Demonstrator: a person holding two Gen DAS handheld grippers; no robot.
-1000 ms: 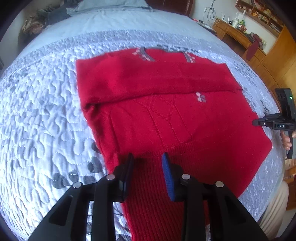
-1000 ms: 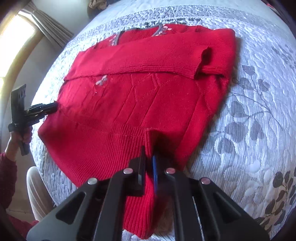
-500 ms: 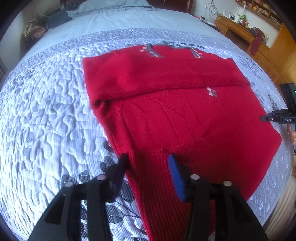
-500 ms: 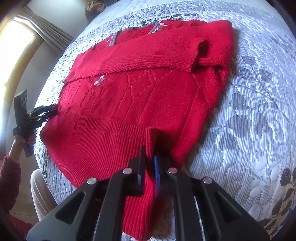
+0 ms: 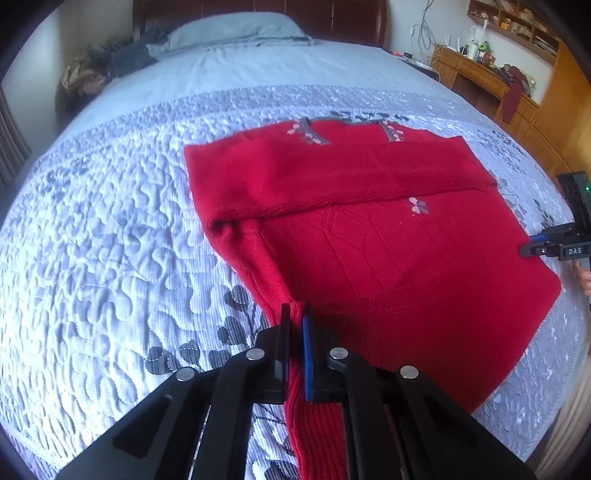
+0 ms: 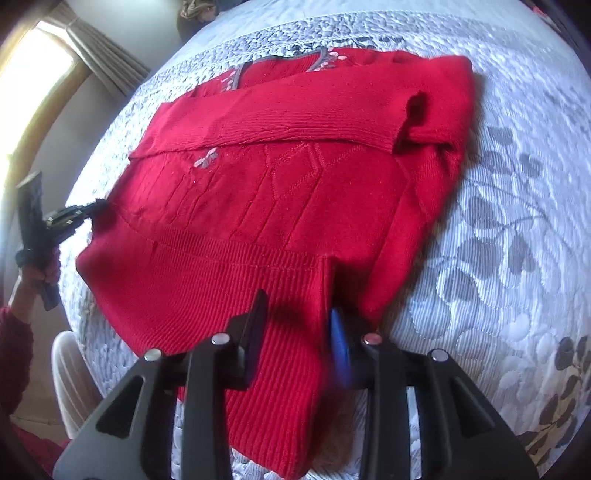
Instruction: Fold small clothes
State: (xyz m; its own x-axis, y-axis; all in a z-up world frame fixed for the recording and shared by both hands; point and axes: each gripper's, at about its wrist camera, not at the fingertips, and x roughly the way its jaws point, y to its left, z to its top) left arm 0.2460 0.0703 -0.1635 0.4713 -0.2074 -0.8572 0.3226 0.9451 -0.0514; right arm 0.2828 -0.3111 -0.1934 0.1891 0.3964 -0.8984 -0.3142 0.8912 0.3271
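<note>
A red knitted sweater (image 5: pixel 369 229) lies flat on the quilted bed, sleeves folded across its chest, neckline at the far side. It also shows in the right wrist view (image 6: pixel 295 192). My left gripper (image 5: pixel 294 321) is shut on the ribbed hem at the sweater's near left corner. My right gripper (image 6: pixel 299 317) is open, its jaws spread over the ribbed hem at the other corner, with the fabric lying loose between them. Each gripper shows in the other's view, the right one (image 5: pixel 550 245) and the left one (image 6: pixel 70 218), at the sweater's side edges.
The grey-and-white quilted bedspread (image 5: pixel 110 240) surrounds the sweater. A pillow (image 5: pixel 229 33) lies at the headboard. A wooden desk and cabinets (image 5: pixel 517 85) stand right of the bed. A curtained window (image 6: pixel 44 85) is on the other side.
My left gripper has shut on the sweater's hem corner. My right gripper, shut on the hem before, has opened and let the fabric go.
</note>
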